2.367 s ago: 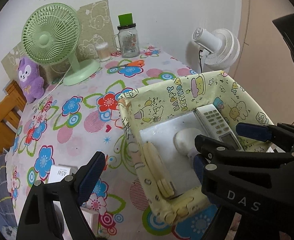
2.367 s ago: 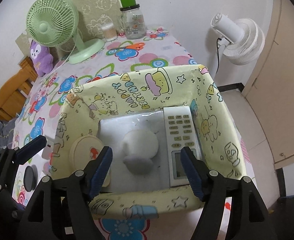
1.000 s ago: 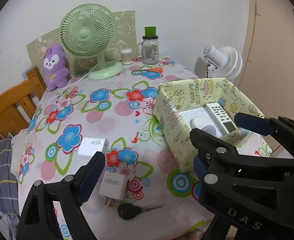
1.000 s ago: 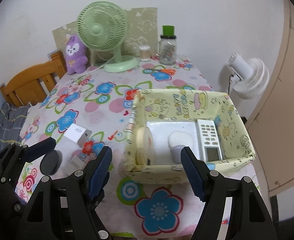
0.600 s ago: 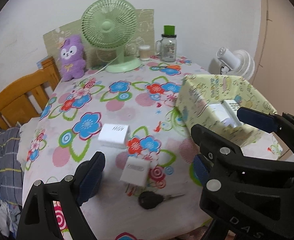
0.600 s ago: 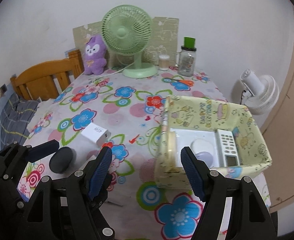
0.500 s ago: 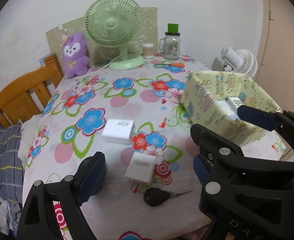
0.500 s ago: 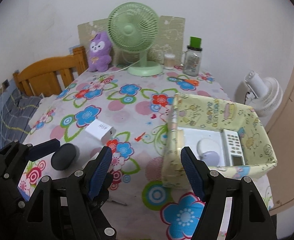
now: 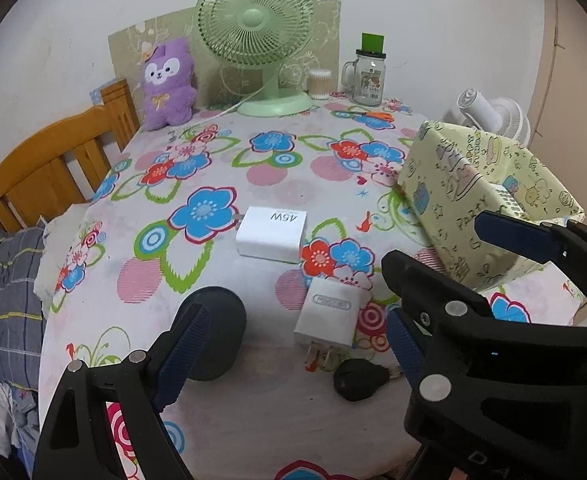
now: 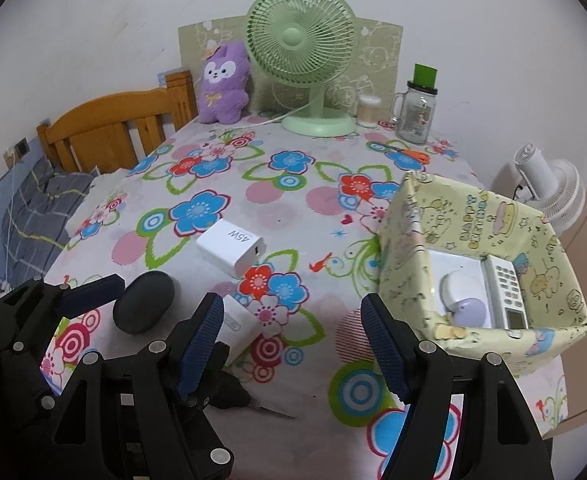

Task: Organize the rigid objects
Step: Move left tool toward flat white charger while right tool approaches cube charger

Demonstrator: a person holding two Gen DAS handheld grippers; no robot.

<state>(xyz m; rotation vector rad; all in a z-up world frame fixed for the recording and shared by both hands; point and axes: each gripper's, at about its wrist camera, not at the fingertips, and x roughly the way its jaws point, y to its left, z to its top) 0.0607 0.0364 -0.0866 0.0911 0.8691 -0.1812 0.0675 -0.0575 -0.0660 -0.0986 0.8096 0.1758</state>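
A yellow cartoon-print box [image 10: 409, 256] stands at the table's right side and holds a white remote [image 10: 503, 292] and a white and lilac rounded gadget [image 10: 459, 294]. On the flowered cloth lie a white 45W charger [image 9: 271, 232], a smaller white plug adapter [image 9: 331, 312], a black car key [image 9: 357, 380] and a dark oval case [image 9: 221, 336]. My left gripper [image 9: 289, 344] is open, low over the adapter and key. My right gripper [image 10: 291, 338] is open, above the cloth between the adapter [image 10: 239, 328] and the box. The box also shows in the left wrist view [image 9: 449, 196].
A green desk fan [image 10: 307, 56], a purple plush [image 10: 223, 80], a glass jar with green lid [image 10: 415, 114], a cotton swab pot [image 10: 367, 110] and orange scissors [image 10: 409, 154] stand along the back. A wooden chair [image 10: 109, 132] is at left, a white fan [image 10: 549, 192] at right.
Both grippers have pulled back from over the box and swung left and lower toward the loose items near the table's front edge. Both stay open and empty.
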